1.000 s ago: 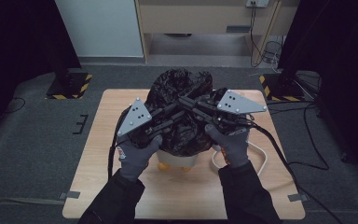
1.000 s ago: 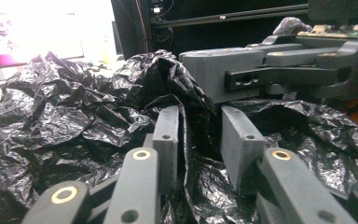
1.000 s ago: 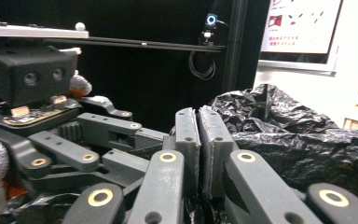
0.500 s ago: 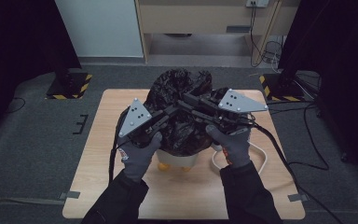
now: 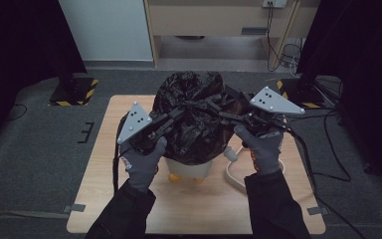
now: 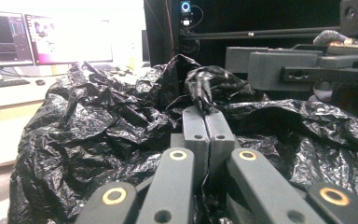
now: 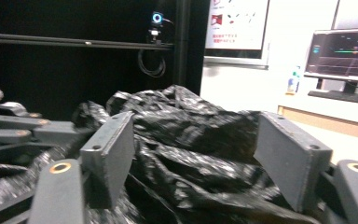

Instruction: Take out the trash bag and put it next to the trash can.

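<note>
You are working in a lab: black curtains [image 5: 25,45] enclose a wooden tabletop [image 5: 104,199], computer monitors [image 6: 9,37] glow nearby, cables [image 5: 328,164] trail across grey carpet, and hazard-striped stand bases [image 5: 74,92] sit beyond.

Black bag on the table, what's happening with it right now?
A person works two grippers on the black bag that lines a white bin. The left gripper is shut on a twisted pinch of the bag's film. The right gripper has just been opening; its jaws stand wide over the crumpled plastic, not pressing it.
</note>
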